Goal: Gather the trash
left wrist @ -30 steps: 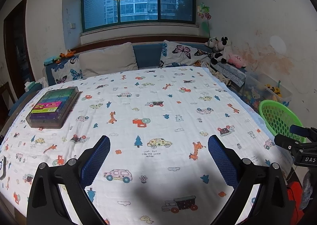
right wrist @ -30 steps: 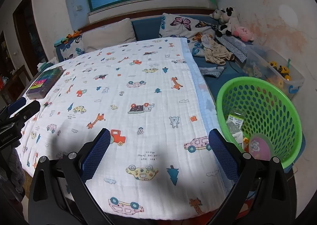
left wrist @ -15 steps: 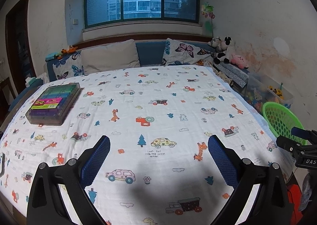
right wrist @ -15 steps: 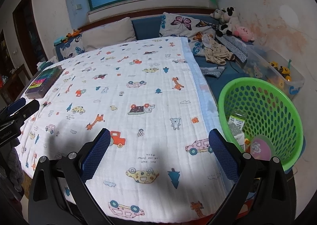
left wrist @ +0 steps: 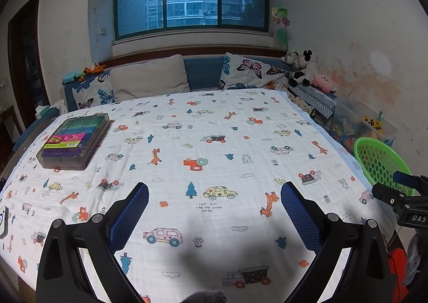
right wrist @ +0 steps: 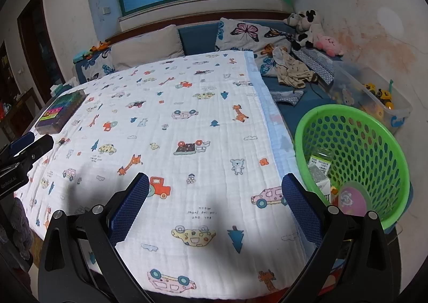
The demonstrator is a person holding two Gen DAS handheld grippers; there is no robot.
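Right wrist view shows your trash already in the green basket (right wrist: 355,158), right of your right gripper (right wrist: 215,196); both jaws gape empty, left gripper (left wrist: 214,206) included, blanket (right wrist: 187,121) ahead holding only a box (left wrist: 73,140).

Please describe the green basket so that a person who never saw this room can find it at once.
Find the bed with the white cartoon blanket. On the blue sheet beside its right edge, before a clear toy bin, stands the green basket. It alone is bright green, round and full of holes, with some packets inside.
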